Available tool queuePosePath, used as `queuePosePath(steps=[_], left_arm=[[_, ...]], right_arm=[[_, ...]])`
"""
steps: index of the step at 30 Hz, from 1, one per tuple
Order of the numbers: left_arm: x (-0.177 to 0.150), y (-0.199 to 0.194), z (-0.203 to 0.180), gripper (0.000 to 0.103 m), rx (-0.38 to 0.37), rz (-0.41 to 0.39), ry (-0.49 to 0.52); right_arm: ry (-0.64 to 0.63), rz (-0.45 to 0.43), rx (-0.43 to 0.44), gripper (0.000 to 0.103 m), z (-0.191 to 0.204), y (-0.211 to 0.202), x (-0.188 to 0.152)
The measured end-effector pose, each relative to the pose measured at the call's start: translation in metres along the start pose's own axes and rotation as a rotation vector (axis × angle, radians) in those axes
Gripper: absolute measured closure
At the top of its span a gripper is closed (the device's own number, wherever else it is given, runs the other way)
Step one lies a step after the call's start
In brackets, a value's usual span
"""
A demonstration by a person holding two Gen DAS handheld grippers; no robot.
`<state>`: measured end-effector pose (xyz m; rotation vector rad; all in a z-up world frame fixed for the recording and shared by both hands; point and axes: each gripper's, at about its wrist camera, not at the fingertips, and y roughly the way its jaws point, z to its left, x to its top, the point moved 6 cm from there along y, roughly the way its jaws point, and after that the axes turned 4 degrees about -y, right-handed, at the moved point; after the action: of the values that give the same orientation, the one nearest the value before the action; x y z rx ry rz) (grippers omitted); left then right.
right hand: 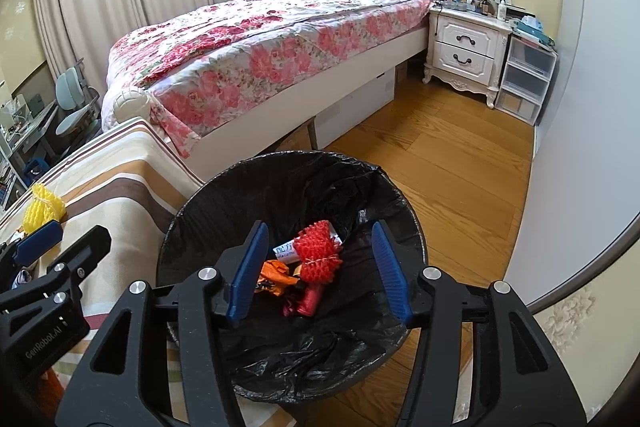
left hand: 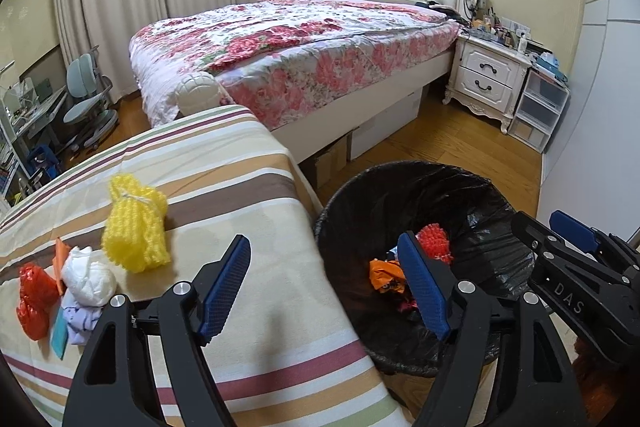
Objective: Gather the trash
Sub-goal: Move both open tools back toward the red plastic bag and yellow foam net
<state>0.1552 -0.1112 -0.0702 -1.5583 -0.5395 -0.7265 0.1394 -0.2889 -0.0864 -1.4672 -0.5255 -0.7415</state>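
Both jaws are gaping empty: we are hovering our right gripper (right hand: pixel 320 271) over the bin (right hand: pixel 200 195), red foam net (right hand: pixel 318 253) lying below, left gripper (left hand: pixel 326 287) alongside.

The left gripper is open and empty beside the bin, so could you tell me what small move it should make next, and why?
Probably swing the left gripper left toward the yellow foam net, the nearest piece lying on the striped cloth; its jaws hold nothing.
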Motion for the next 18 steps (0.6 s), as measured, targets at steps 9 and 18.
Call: queuePosePath(steps=[9,18], left_arm=[[-0.007,-0.027,0.053,0.028,0.059,-0.011,-0.066],[-0.029,-0.052,0.122,0.028,0.161,-0.007,-0.142]], right_arm=[[-0.036,0.013,0.066,0.049,0.042,-0.009,-0.007],[-0.127,0.036,0.149,0.048,0.108,-0.020,-0.024]])
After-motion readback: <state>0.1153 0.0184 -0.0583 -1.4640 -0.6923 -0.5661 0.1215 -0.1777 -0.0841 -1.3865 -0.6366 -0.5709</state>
